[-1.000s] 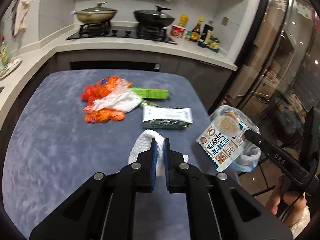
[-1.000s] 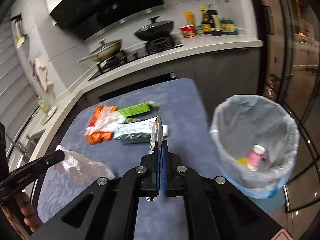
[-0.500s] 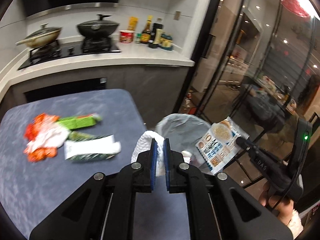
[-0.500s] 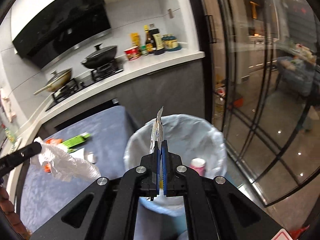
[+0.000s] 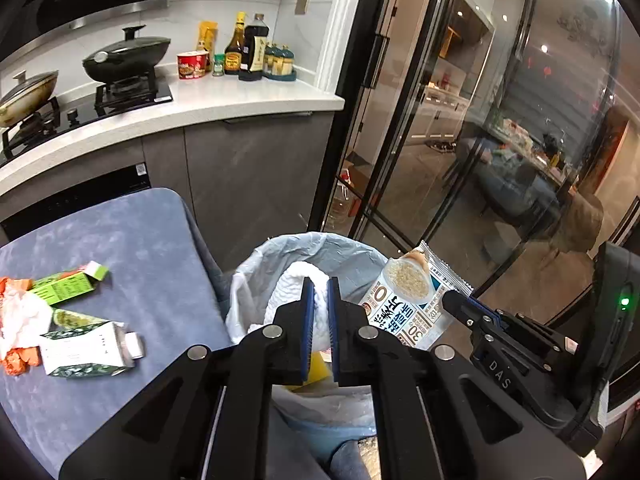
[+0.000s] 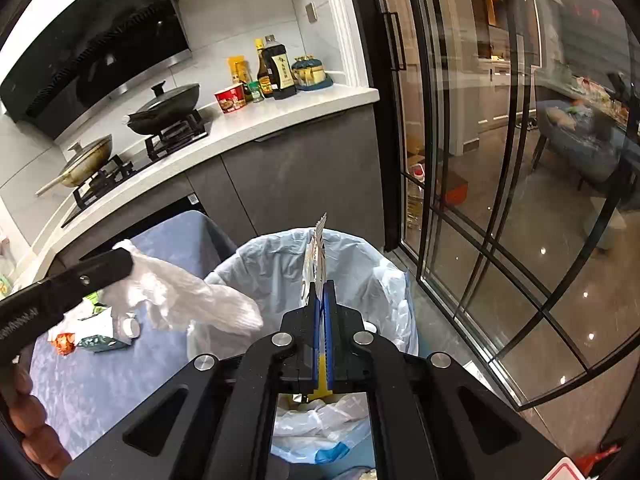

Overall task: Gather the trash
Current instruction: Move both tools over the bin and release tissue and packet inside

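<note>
Two hand-held tongs hang over a lined trash bin (image 5: 256,264) at the right edge of a blue-topped desk (image 5: 132,236) in a home kitchen. The left tongs (image 5: 318,284) are pressed together on a crumpled white plastic wrap (image 5: 288,284), which droops over the bin's near-left rim; in the right wrist view the same wrap (image 6: 192,300) trails from the black finger toward the bin's liner. The right tongs (image 6: 322,288) pinch a flat printed snack packet (image 6: 316,256) edge-on and upright above the bin's mouth; from the left wrist view that packet (image 5: 412,300) shows its face, with a bowl of grain pictured on it, held just beside the bin's right rim. Inside the bin (image 6: 360,264) lie something yellow and clear plastic. On the desk, left of the bin, more litter waits: a green carton (image 5: 68,286), a dark green and white carton (image 5: 88,350) lying on its side, and orange and white wrappers (image 5: 18,320) bunched at the far left. Beyond, a black wok (image 5: 126,56) sits on the stove and sauce bottles (image 5: 246,48) line the white worktop; glass doors stand to the right
</note>
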The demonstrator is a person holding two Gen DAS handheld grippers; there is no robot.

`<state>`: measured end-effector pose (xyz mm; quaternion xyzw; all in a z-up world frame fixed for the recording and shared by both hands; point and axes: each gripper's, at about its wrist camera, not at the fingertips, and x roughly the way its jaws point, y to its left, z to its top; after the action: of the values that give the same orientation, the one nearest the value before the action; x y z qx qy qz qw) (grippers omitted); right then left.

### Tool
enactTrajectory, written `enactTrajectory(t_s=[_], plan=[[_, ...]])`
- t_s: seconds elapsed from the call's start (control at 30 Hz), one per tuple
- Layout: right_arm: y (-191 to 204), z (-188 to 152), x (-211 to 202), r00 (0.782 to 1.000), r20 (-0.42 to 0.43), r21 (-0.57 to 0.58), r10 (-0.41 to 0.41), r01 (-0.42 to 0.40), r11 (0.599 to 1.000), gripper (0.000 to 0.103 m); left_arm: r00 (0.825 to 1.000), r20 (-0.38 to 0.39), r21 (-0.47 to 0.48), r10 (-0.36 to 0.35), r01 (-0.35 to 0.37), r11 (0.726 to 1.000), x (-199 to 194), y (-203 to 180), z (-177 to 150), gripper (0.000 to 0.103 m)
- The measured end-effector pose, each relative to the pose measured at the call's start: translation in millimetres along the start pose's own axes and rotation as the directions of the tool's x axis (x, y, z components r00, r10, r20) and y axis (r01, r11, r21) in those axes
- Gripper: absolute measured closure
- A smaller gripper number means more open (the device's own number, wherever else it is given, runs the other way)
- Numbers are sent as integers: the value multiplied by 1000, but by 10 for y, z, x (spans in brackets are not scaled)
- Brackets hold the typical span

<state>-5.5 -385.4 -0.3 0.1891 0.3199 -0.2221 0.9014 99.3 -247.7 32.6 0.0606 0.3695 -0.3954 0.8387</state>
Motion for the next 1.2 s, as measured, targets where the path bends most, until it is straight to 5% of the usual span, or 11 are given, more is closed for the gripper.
enactTrajectory(t_s=[0.37, 0.4, 0.47, 0.57, 1.2], plan=[[-76, 37, 293, 999, -47, 16, 11, -11, 1000, 97, 999, -49, 15, 9, -9, 1000, 354, -64, -100, 95], [-67, 36, 302, 999, -46, 17, 15, -14, 1000, 93, 999, -49, 14, 21, -20, 1000, 368, -58, -110, 92], [-47, 36, 307, 999, -43, 13, 12, -11, 1000, 82, 998, -45, 11, 37, -37, 999, 376, -46, -117, 58], [-8, 39, 278, 999, -31, 13, 13, -13, 1000, 74, 997, -2, 1, 76, -76, 997, 312, -29, -122, 39], [469, -37, 69, 997, -18, -52, 76, -77, 996, 73, 991, -10, -68, 131, -132, 989, -28, 374, -240, 39]])
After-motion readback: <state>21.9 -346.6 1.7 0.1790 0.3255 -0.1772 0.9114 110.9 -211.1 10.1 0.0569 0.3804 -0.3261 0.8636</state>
